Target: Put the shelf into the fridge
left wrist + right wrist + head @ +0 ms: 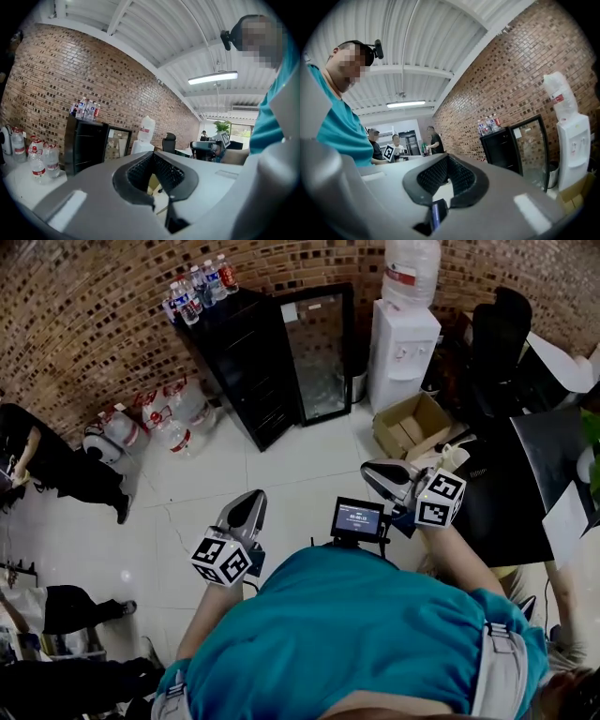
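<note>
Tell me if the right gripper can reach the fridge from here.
Probably not yet: a stretch of floor separates the right gripper from the fridge, though nothing blocks the way.

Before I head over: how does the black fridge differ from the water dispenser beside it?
The fridge is black; the water dispenser is white. The fridge's glass door stands swung open, while the dispenser's front shows no open door. Several small bottles stand on top of the fridge; one big jug sits on the dispenser. Both stand on the floor against the brick wall.
</note>
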Motion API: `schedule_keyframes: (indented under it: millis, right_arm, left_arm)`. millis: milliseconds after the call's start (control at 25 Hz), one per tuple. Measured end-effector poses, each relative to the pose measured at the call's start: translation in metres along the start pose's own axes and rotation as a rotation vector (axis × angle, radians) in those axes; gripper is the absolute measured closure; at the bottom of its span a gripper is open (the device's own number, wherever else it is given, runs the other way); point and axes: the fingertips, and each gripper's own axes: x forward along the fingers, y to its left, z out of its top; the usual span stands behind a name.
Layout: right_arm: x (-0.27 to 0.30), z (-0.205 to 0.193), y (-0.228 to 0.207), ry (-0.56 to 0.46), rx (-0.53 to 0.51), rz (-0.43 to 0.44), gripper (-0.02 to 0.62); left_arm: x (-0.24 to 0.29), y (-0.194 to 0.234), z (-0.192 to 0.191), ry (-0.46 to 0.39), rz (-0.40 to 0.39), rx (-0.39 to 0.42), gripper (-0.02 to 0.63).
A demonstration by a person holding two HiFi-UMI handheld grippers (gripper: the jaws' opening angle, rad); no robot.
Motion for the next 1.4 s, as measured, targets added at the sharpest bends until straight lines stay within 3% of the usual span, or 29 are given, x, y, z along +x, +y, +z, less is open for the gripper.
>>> schedule_keyframes:
  millis: [280,440,720,1400]
  right_arm:
    - [0.069,-0.031,0.063,0.011,0.045,-0.015,0.594]
    - [0.102,-0.039,0.070,-0.011,0.073,-0.035,0.594]
    - [0.099,-0.034,0.073,0.013,-0.013,-0.071,0.595]
    - [0.098,-0.029,0.089,0.047,-0.058,-0.039,0.595]
  left_arm:
    - [-0.080,0.046,0.013,-0.003,-0.001,0.007,0.586]
    - [-0.103,0.072,0.016,-0.005,-0.001,-0.006,0.586]
    - [-0.110,0.067,0.020,-0.012,0.015,-0.006,0.586]
    - [-0.126,0.061,0.023,-0.047,0.031,-0.006,0.586]
